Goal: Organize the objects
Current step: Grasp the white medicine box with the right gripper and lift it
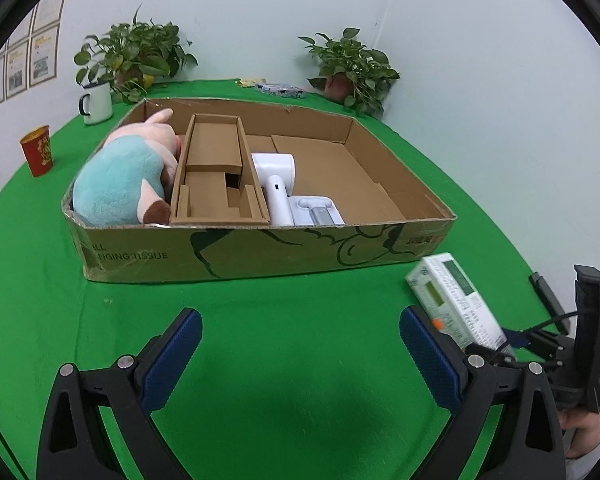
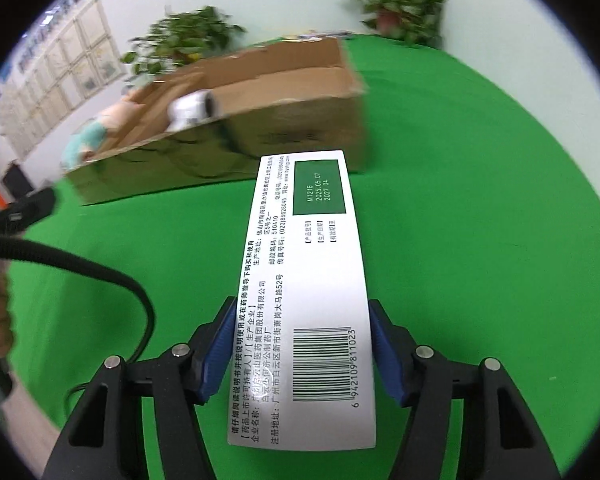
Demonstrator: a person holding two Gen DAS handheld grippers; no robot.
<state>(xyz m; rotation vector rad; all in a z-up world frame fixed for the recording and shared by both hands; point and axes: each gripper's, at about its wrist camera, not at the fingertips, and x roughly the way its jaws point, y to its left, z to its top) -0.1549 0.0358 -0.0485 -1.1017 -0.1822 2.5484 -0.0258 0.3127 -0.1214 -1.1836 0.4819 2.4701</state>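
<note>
The cardboard tray (image 1: 260, 256) lay ahead of both tools and slightly left of the right one, its long side facing them, on a green-covered surface (image 1: 284, 360) set into the corner of a pale-walled room. Two potted plants (image 1: 352, 68) stood beyond the tray, with framed sheets on the wall to the left. The right tool (image 2: 303, 350) was the nearer to the work: its blue pads were closed against the two sides of a white medicine box (image 2: 304, 292), held near the barcode end, so the box's long axis ran straight out along the fingers toward the tray's right-hand end. The tray's open right compartment, beyond a white hair dryer (image 1: 278, 184), looked the likeliest place for it. A plush pig (image 1: 126, 176) filled the far-left compartment, beside a cardboard insert (image 1: 216, 172). The left tool (image 1: 300, 344) hung wide open over bare cloth, holding nothing, the box just off its right finger.
</note>
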